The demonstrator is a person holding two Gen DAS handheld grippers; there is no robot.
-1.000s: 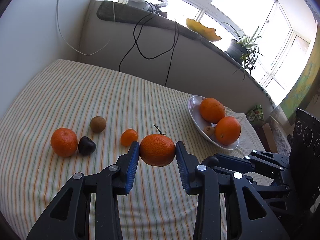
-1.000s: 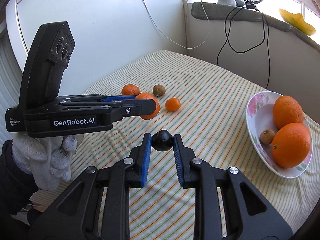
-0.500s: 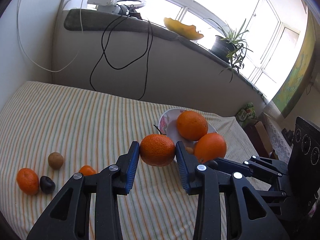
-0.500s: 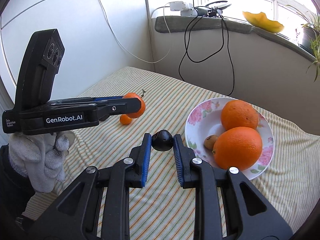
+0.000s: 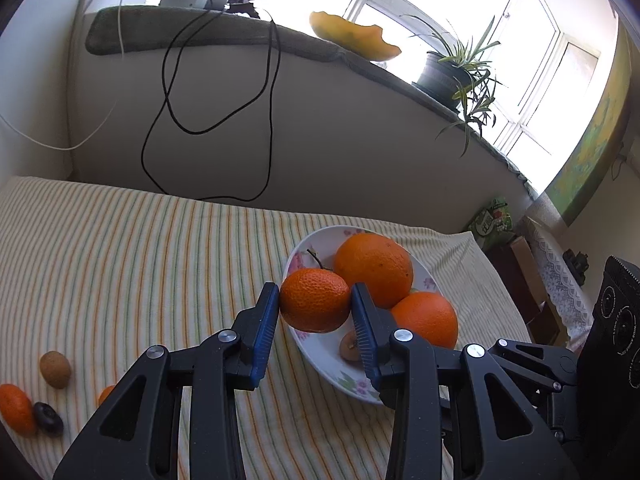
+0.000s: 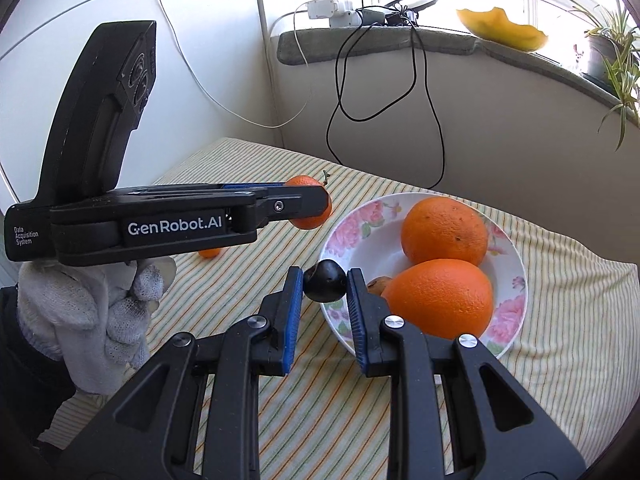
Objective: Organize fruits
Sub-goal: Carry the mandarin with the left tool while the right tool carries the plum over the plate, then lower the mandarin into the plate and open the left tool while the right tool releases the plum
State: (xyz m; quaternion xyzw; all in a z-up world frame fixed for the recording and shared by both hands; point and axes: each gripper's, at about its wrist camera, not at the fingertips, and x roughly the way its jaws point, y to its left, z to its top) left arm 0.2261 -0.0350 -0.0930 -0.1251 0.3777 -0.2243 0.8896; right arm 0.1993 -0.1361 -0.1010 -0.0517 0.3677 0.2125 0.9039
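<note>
My left gripper (image 5: 315, 307) is shut on a stemmed tangerine (image 5: 314, 299), held in the air at the near-left rim of the flowered white plate (image 5: 320, 364). The plate holds two large oranges (image 5: 374, 268) and a small brown fruit (image 5: 348, 346). My right gripper (image 6: 324, 283) is shut on a small dark plum (image 6: 325, 280), held just over the plate's left rim (image 6: 334, 236). The left gripper with its tangerine (image 6: 310, 200) shows in the right wrist view, left of the plate.
On the striped cloth at far left lie a kiwi (image 5: 55, 369), a tangerine (image 5: 16, 408), a dark plum (image 5: 48, 424) and a small orange fruit (image 5: 106, 394). Black cables (image 5: 224, 120) hang down the wall behind. A plant pot (image 5: 444, 74) stands on the sill.
Both grippers have moved right toward the plate with their fruits. The plate now lies directly under the fingertips; the loose fruits have fallen farther to the left.
</note>
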